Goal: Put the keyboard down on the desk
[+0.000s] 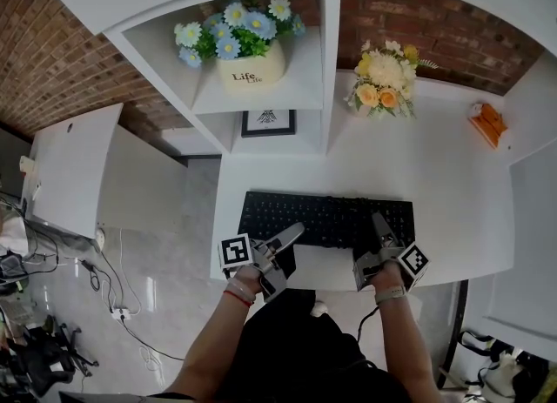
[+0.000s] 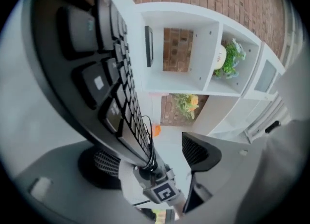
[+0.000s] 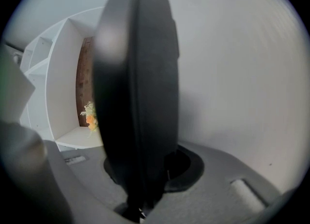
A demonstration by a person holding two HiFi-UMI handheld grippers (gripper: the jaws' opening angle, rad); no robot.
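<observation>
The black keyboard (image 1: 326,218) lies on our white desk (image 1: 435,175), along its front edge. Our left gripper (image 1: 287,258) has its jaws wide apart around the keyboard's left end. Our right gripper (image 1: 379,234) is clamped on the right end. Behind stand flowers (image 1: 383,79), a white shelf (image 1: 305,88) and a brick wall (image 1: 52,53).

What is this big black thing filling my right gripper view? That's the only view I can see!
Observer: A long black plastic keyboard; the head view shows it lying along the white desk's front.
Operator: Is the left gripper holding it too?
Observer: No. The left gripper view shows its jaws wide apart, one pad clear of the keyboard.
Operator: What's above the desk?
Observer: A white pot of blue flowers in a white shelf cubby.
</observation>
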